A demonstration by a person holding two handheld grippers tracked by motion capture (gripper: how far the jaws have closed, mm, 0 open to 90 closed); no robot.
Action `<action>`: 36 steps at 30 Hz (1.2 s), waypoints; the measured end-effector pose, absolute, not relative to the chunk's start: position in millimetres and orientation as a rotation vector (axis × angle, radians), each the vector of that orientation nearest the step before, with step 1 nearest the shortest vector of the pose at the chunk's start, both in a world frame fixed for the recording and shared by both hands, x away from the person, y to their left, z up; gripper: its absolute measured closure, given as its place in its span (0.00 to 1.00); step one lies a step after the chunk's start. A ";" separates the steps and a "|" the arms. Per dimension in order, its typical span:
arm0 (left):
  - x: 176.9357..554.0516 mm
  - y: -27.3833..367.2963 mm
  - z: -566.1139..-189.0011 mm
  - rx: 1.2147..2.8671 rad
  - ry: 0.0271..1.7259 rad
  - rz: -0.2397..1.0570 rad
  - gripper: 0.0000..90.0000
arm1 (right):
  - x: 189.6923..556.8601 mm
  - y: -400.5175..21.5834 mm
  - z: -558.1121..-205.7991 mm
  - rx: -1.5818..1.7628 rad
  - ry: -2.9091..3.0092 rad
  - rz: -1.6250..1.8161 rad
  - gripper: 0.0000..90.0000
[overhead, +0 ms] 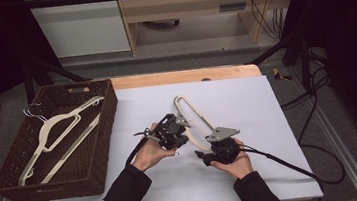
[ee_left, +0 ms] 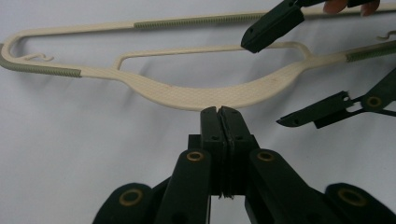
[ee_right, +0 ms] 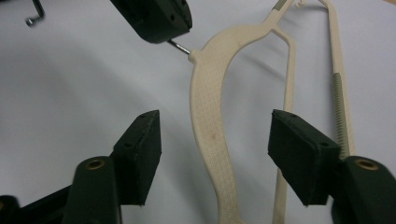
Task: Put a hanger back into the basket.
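Right gripper view: the hanger (ee_right: 208, 140) (neck pinched by the left gripper (ee_right: 161, 21)) is straddled by the right gripper (ee_right: 215, 149), jaws apart, a squeeze being needed next.

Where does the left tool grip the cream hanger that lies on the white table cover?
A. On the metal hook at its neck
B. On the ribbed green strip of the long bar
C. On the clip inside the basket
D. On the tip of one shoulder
A. In the right gripper view the left tool is closed on the metal hook that sticks out of the neck of the cream hanger.
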State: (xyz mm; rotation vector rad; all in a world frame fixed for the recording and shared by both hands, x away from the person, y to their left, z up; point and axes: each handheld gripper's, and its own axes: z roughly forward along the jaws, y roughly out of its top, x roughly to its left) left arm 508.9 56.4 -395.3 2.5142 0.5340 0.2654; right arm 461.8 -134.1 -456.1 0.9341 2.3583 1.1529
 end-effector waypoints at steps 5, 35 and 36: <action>509.5 56.7 -394.5 2.544 0.520 0.269 0.99 | 461.7 -128.7 -457.6 0.878 2.372 1.092 0.53; 484.2 113.8 -344.2 2.086 0.601 0.347 0.44 | 453.3 -136.8 -438.7 0.781 2.355 1.044 0.87; 482.2 120.0 -340.8 2.070 0.609 0.366 0.40 | 452.2 -139.3 -435.3 0.775 2.346 1.036 0.87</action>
